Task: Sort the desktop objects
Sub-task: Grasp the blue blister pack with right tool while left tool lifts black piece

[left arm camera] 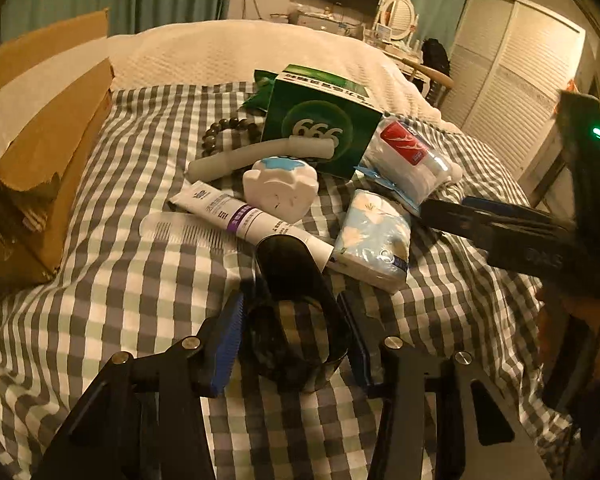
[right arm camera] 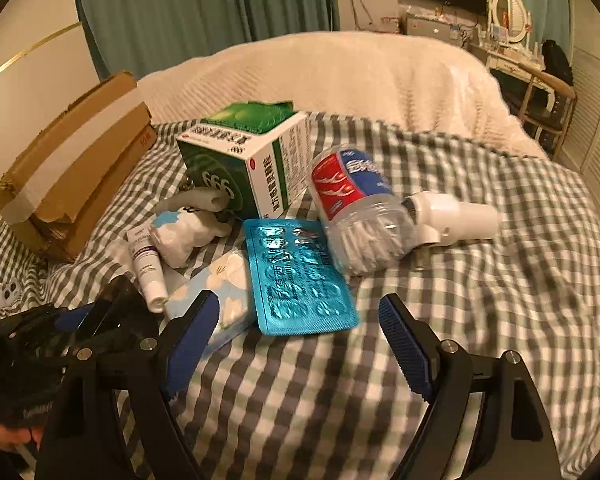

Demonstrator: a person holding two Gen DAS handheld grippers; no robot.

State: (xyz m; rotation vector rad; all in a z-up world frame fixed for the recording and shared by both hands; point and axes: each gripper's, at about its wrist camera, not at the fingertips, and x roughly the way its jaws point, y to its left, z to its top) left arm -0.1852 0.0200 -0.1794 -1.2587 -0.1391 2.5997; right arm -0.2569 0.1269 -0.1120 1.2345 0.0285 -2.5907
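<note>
While the clutter lies heaped on the checked cloth [left arm camera: 140, 280], the left gripper [left arm camera: 296, 336] straddles a dark, glossy curved object [left arm camera: 292, 304] at the lower centre of the left wrist view; what it is I cannot tell. Its blue pads [left arm camera: 226, 344] flank the object on both sides, yet whether they touch it I cannot tell. The right gripper [right arm camera: 300, 344] stands released with nothing between its fingers, hanging low in its own frame just below a teal blister pack [right arm camera: 300, 276] and beside a floral tissue packet [right arm camera: 216, 300].

By my reading, the step in hand is the pick of the dark object by the left hand, with the blister pack a likely next target for the right. Sorting has barely begun. The next move calls for a firm close on the slippery curved shape, then a lift clear of the white tube [left arm camera: 236, 216] touching its far end.

Toward the upper middle of the frames sit a green box [left arm camera: 320, 128], a crushed bottle [right arm camera: 352, 208], a white figurine [left arm camera: 280, 188], a bead bracelet [left arm camera: 228, 128] and a clear comb [left arm camera: 188, 232]. A torn cardboard box [left arm camera: 40, 152] stands at the left edge, perhaps the destination. Behind, a cream blanket [right arm camera: 340, 80], green curtains, a dark screen and louvred wardrobe doors fill a dim, warm-lit bedroom
</note>
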